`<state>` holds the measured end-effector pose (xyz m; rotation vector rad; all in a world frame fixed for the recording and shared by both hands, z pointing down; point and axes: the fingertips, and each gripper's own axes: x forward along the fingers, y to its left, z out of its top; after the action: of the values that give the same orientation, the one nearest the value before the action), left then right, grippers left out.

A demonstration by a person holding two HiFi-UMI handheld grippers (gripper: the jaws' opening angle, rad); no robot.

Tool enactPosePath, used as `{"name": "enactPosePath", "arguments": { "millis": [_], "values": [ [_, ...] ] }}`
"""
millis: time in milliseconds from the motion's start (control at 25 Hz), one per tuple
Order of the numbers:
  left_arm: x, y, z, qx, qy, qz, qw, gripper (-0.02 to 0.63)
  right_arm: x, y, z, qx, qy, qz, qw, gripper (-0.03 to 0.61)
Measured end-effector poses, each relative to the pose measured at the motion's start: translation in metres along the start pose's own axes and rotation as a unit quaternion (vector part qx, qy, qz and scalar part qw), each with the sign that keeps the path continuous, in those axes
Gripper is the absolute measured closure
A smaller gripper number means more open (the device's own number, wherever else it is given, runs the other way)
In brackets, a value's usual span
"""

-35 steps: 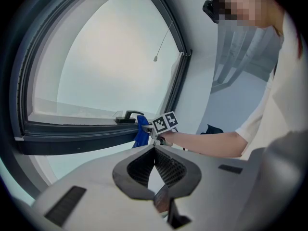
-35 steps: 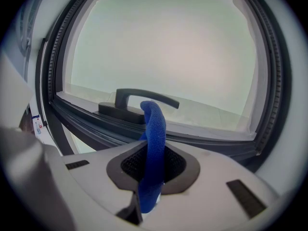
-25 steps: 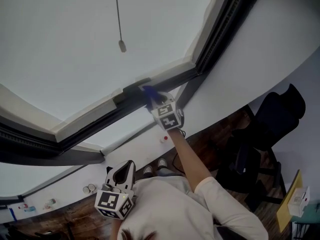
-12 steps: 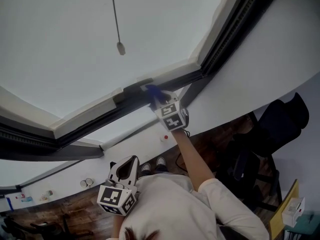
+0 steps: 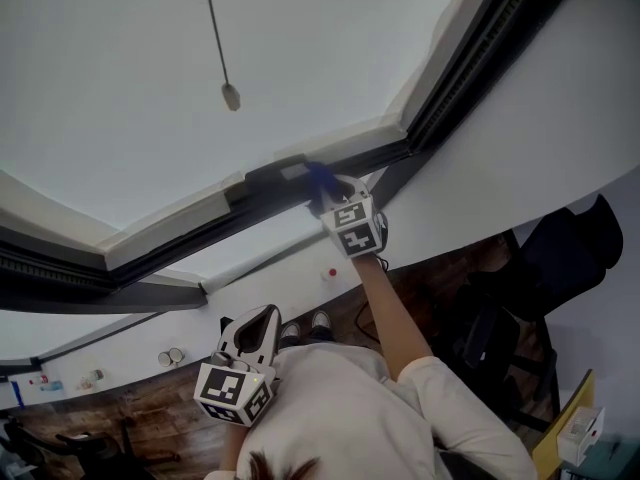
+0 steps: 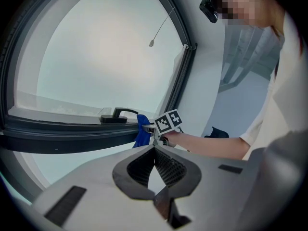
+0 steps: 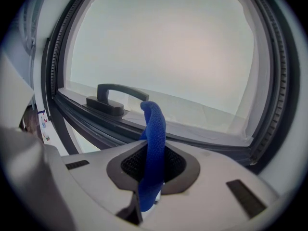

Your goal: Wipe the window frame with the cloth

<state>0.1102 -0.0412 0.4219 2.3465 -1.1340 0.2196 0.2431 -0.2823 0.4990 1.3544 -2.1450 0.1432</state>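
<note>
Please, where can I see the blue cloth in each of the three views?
Head view: the cloth is at centre, just right of the handle.
Left gripper view: the cloth is just left of centre, hanging right of the handle.
Right gripper view: the cloth is at lower centre, between the jaws.
Shared landmark: the dark handle.

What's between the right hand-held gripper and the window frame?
Only the blue cloth, pinched by the right hand-held gripper; the right gripper view shows it.

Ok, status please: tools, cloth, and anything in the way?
Right tool shut on blue cloth, at window frame. Left tool shut, empty, held low. Window handle close beside cloth.
</note>
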Motion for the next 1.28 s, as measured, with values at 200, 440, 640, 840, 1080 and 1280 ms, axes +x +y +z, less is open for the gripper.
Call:
{"name": "enactPosePath", "arguments": {
  "millis": [200,440,640,840,1080,1280],
  "values": [
    [0.005,-0.002,0.001,0.001,-0.001,0.005,1.0000,0.606,-0.002,-0.016,-0.004,0.022,0.000,-0.004,1.000,0.531],
    [0.010,-0.006,0.003,0.003,-0.004,0.007,1.0000,0.604,-0.003,-0.029,-0.006,0.032,-0.003,-0.004,0.999,0.531],
    [0.013,-0.009,0.004,0.003,-0.006,0.009,0.9999,0.606,-0.004,-0.039,-0.009,0.036,-0.003,-0.007,0.999,0.531],
    [0.017,-0.012,0.005,0.004,-0.008,0.009,0.9999,0.604,-0.005,-0.050,-0.012,0.038,-0.005,-0.013,0.999,0.531],
    [0.024,-0.014,0.007,0.004,-0.012,0.010,0.9999,0.604,-0.005,-0.065,-0.015,0.042,-0.008,-0.019,0.999,0.531],
    [0.030,-0.017,0.009,0.005,-0.014,0.012,0.9998,0.604,-0.006,-0.074,-0.018,0.045,-0.008,-0.021,0.999,0.531]
  ]
}}
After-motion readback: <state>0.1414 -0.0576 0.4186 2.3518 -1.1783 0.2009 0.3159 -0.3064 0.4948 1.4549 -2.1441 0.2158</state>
